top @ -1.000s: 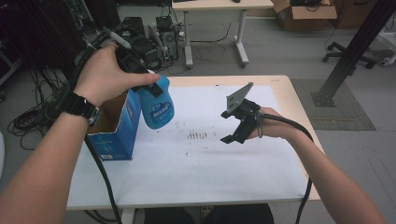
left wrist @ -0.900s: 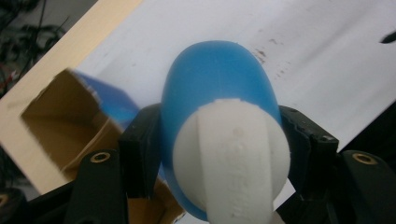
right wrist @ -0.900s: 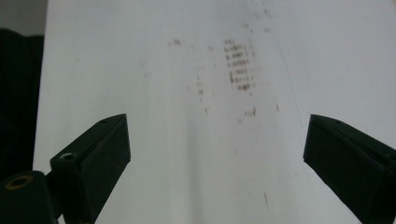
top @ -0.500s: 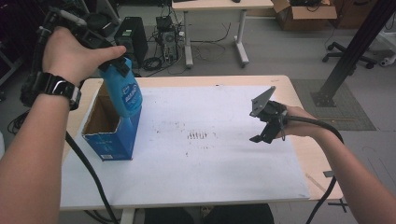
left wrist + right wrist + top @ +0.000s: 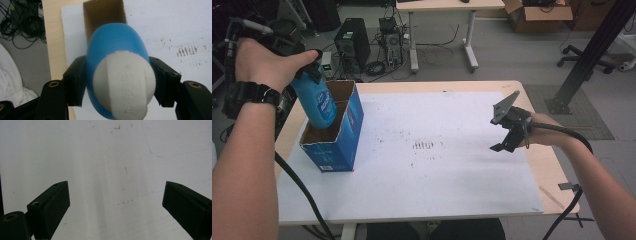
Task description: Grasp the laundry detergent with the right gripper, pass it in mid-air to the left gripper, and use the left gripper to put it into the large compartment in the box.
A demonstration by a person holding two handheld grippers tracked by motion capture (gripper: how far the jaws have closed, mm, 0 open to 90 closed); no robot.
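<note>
Blue bottle [image 5: 117,50] base hidden inside cardboard box [image 5: 343,145]; left gripper [image 5: 117,82] clamps neck.

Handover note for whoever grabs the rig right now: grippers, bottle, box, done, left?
Left gripper: shut on the blue bottle, held over the open blue cardboard box, bottle's lower end at the opening.
Right gripper: open, nothing between its fingers, over the white sheet at the table's right.
Done: bottle picked up and brought to the box.
Left: probably lower the bottle into the box and release.
</note>
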